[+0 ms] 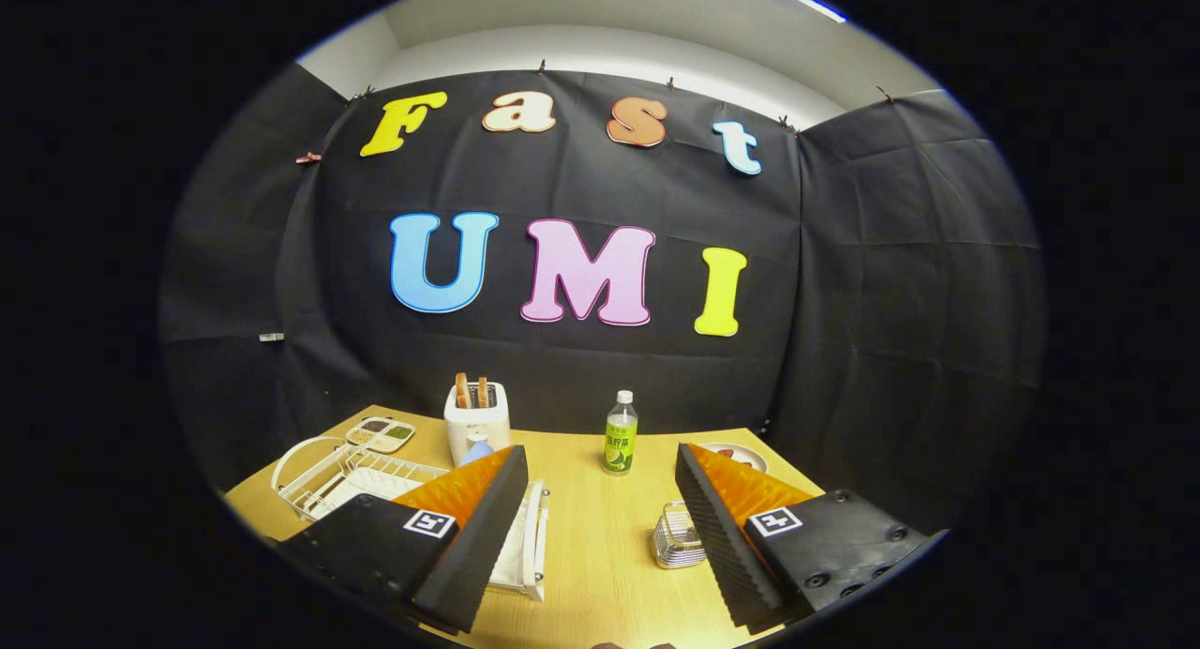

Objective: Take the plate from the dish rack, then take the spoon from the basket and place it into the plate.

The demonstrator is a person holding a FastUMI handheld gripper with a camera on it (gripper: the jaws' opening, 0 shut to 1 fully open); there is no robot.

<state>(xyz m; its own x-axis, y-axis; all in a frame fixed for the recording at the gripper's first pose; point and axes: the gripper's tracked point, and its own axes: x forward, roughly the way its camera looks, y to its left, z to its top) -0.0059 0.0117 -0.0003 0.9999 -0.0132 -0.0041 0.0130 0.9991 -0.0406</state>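
A white wire dish rack (pixel 366 475) stands on the wooden table to the left, partly hidden behind my left finger (pixel 469 527). A white plate (pixel 292 461) stands upright at the rack's far left end. A small metal wire basket (pixel 677 536) sits just inside my right finger (pixel 722 527), close against it; I cannot make out a spoon in it. My gripper (pixel 600 461) is held above the table's near side, open wide with nothing between its fingers.
A white toaster (pixel 476 419) with two toast slices stands at the back, a blue object (pixel 476 452) in front of it. A green-labelled bottle (pixel 620 433) stands beyond the fingers. A sectioned condiment tray (pixel 380 432) lies back left and a small dish (pixel 741 455) back right.
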